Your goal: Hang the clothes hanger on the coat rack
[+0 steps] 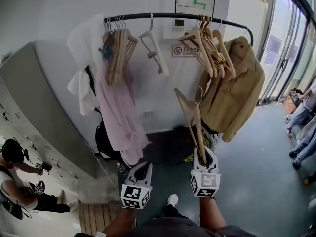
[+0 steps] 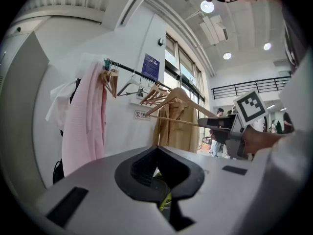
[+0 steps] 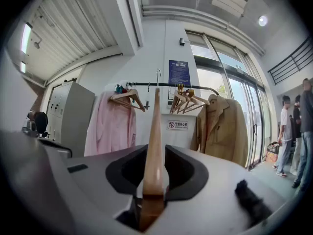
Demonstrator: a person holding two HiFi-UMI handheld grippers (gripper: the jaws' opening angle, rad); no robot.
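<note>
The coat rack (image 1: 173,15) ahead of you carries garments and other hangers, with free rail between them. Your clothes hanger (image 1: 190,116) is not on it yet: the right gripper (image 1: 204,154) clamps one wooden arm, holding it below the rail. The left gripper (image 1: 140,170) is empty, jaws slightly apart.

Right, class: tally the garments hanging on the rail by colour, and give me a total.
Pink garment: 1
White garment: 1
Tan jacket: 1
Total: 3

White left gripper (image 1: 140,168), right gripper (image 1: 204,155), marker cubes (image 1: 136,195)
</note>
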